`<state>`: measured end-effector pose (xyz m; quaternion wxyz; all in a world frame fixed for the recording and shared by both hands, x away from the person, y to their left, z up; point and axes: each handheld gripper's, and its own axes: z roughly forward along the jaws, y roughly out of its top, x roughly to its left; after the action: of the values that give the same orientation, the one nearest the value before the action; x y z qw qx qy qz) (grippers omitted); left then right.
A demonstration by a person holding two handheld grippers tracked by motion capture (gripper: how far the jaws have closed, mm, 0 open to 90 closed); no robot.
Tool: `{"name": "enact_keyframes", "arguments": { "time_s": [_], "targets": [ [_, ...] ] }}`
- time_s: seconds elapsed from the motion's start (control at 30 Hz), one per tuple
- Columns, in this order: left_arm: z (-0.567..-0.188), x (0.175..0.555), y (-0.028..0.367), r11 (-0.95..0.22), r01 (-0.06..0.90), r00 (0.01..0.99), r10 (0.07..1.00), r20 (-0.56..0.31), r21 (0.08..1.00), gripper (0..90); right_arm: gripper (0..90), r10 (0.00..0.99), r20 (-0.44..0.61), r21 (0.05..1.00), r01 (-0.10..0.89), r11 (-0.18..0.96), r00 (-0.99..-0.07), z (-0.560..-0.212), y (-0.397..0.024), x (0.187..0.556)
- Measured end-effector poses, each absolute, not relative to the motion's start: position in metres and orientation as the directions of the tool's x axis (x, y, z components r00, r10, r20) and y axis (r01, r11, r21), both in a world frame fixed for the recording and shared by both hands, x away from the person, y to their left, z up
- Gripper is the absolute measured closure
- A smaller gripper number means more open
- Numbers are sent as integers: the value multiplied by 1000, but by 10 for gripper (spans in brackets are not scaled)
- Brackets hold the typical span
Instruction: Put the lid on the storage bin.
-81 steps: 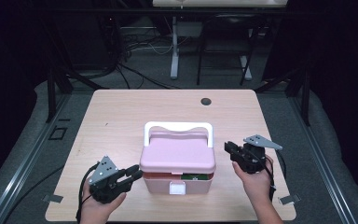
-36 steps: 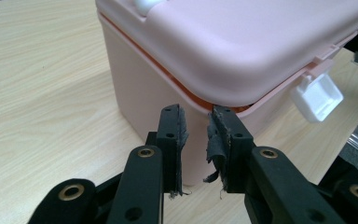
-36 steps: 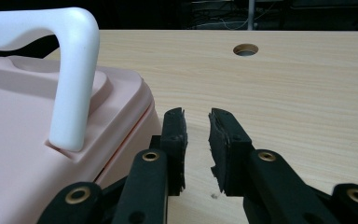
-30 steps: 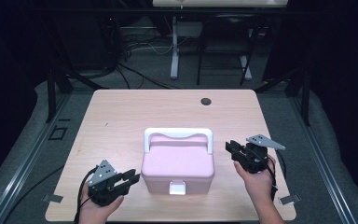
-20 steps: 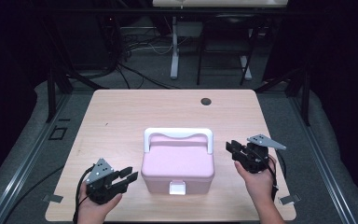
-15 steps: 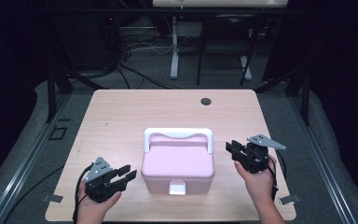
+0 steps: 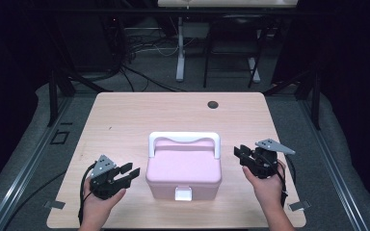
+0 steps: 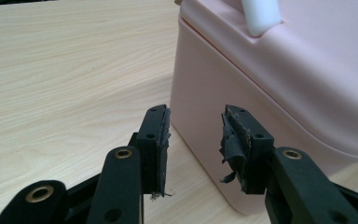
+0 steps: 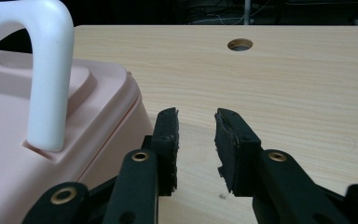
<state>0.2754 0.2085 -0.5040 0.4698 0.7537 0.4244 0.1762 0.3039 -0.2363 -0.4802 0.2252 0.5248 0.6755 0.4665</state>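
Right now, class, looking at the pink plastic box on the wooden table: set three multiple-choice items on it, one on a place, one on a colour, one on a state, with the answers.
1. Where does the pink plastic box sit on the light wooden table?
A. Near the front edge, between the two grippers
B. At the far edge, over the round hole
C. Off the table, on the floor

2. What colour is the box's handle?
A. Black
B. White
C. Pink

3. What is the state of the box's lid?
A. Raised open
B. Removed and lying beside the box
C. Closed on the box

Answers: 1 A, the box lies between the left gripper and the right gripper, well short of the round hole. 2 B, the handle is white against the pink lid. 3 C, the lid sits flat on the base with no gap.
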Motion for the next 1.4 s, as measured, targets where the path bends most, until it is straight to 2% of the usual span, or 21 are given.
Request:
{"name": "enact_keyframes", "arguments": {
  "time_s": [0.6,1.4],
  "targets": [
    [-519,297,215,-190,497,543,829,-133,847,576,666,926,176,857,515,24,-336,-488,-237,308],
    [-539,289,225,-183,534,517,844,-147,826,526,597,934,110,851,518,88,-340,-502,-232,311]
  ]
}}
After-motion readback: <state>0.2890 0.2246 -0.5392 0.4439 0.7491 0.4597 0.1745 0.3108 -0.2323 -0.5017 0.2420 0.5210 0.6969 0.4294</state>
